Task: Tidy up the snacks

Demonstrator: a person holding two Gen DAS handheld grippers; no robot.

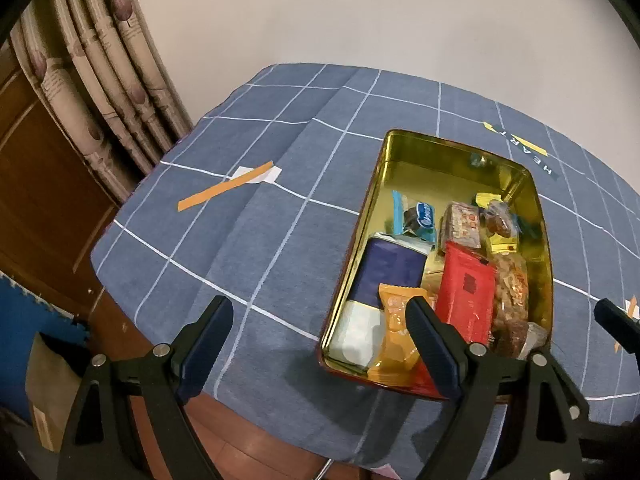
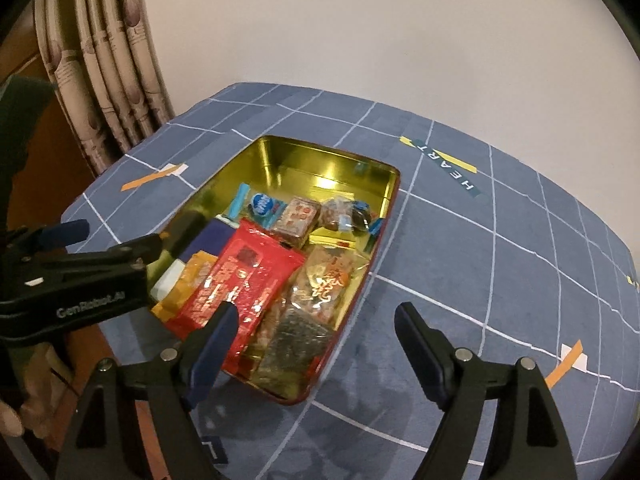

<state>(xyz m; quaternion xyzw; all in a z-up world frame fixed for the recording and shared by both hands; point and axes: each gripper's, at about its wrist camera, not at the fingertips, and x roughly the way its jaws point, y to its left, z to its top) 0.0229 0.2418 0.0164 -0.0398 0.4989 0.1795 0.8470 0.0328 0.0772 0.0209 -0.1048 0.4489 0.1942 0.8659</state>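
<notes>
Both claws, left (image 1: 320, 320) and right (image 2: 316, 328), gape wide; neither holds anything.

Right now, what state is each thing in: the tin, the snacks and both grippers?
Gold tin: lidless, near half filled, far end bare.
Red packet: lying flat on top of other snacks.
Orange packet: in tin, against the red packet.
Dark blue box: in tin, by the left wall.
Clear nut bag: in tin, by the right wall.
Left gripper: open, empty.
Right gripper: open, empty.
</notes>
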